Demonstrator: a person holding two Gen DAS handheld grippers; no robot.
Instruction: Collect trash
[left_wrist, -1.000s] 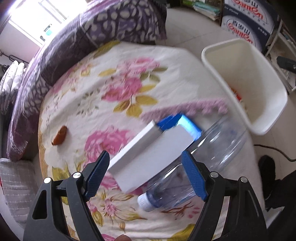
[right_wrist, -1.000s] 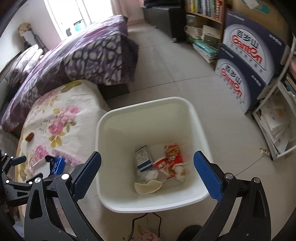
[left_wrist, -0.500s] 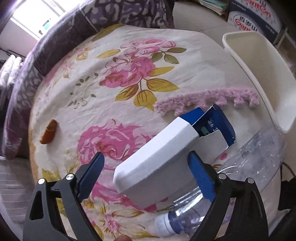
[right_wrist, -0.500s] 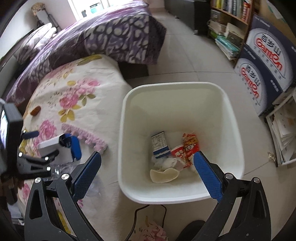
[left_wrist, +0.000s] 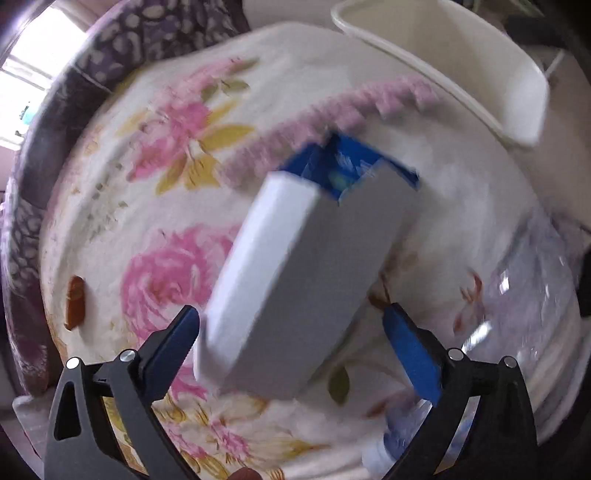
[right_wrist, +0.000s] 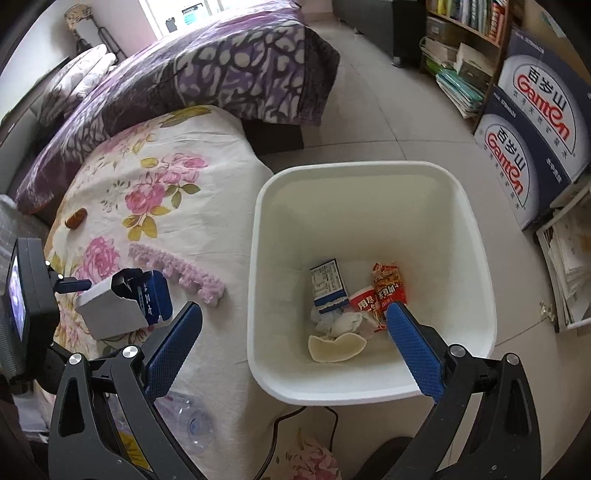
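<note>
A white carton with an open blue flap (left_wrist: 295, 280) lies on the floral bedspread between the open fingers of my left gripper (left_wrist: 291, 339); whether the pads touch it cannot be told. It also shows in the right wrist view (right_wrist: 122, 306). A clear plastic bottle (left_wrist: 517, 295) lies at the bed's edge to its right. A small brown scrap (left_wrist: 75, 301) lies at the far left. My right gripper (right_wrist: 291, 343) is open and empty above the white trash bin (right_wrist: 369, 214), which holds several wrappers.
A pink knitted strip (left_wrist: 332, 110) lies beyond the carton. A purple patterned quilt (right_wrist: 207, 70) covers the bed's far end. Ganten boxes (right_wrist: 535, 122) and bookshelves stand at the right. A black cable (right_wrist: 295, 417) runs on the floor by the bin.
My left gripper has moved closer to the carton, which now fills the space between its fingers. The right gripper has shifted so more of the bed shows, still over the bin.
</note>
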